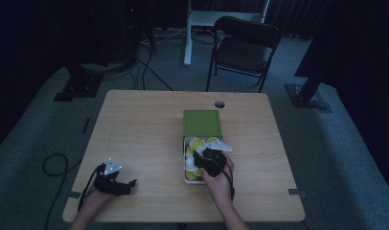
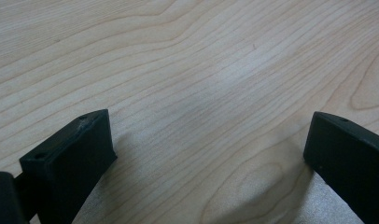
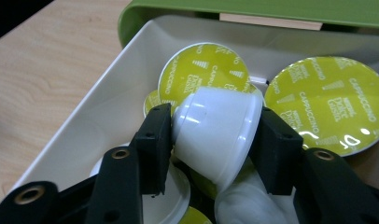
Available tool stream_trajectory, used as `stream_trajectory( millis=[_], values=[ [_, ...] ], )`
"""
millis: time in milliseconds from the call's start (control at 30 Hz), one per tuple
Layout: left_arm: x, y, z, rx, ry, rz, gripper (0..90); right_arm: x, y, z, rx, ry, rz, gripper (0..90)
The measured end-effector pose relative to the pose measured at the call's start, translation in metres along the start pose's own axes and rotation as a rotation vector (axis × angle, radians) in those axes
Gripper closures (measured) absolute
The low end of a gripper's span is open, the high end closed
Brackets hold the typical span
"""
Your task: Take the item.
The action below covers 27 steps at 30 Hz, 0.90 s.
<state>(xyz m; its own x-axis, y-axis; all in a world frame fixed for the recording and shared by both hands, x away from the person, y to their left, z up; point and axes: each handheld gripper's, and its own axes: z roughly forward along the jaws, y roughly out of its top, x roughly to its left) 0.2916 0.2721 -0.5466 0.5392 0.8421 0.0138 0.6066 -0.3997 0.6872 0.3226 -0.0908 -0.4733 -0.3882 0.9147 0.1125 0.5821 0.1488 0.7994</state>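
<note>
White plastic coffee capsule (image 3: 215, 135) — that is what we have in hand, pinched on its sides between the two black jaws of the right tongs (image 1: 208, 159), which have closed onto it. It lies tipped over, its long axis slanting away from us toward the far end of the white rectangular tray (image 3: 89, 121), its yellow-green foil lid turned away from the camera. It sits just above the other capsules, whose yellow-green foil lids (image 3: 325, 100) marked "cappuccino" show behind it — whether it touches them we cannot tell. The tray rests on the pale wooden tabletop (image 1: 144, 124), with a green box lid (image 1: 202, 122) against its far end. We judge the coming move to be a lift straight up out of the tray. The right hand (image 1: 220, 181) is the one at the tray; the left tongs (image 1: 113, 179) hang open over bare wood, well apart, near the tabletop's front left corner, holding nothing.
</note>
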Motion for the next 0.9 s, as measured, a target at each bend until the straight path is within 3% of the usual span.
stream_trajectory(
  millis=[33, 167, 500, 900],
  values=[
    [0.0, 0.0, 0.0, 0.0, 0.0, 0.0, 1.5, 0.0, 0.001, -0.001, 0.003, 0.003, -0.011, 56.2],
    [0.0, 0.0, 0.0, 0.0, 0.0, 0.0, 1.5, 0.001, 0.002, -0.003, 0.003, 0.018, -0.043, 56.8],
    [0.0, 0.0, 0.0, 0.0, 0.0, 0.0, 1.5, -0.004, 0.01, -0.022, -0.039, 0.071, -0.005, 56.8],
    [0.0, 0.0, 0.0, 0.001, -0.001, 0.0, 1.5, -0.012, 0.022, -0.047, -0.102, 0.084, 0.003, 56.8]
  ],
)
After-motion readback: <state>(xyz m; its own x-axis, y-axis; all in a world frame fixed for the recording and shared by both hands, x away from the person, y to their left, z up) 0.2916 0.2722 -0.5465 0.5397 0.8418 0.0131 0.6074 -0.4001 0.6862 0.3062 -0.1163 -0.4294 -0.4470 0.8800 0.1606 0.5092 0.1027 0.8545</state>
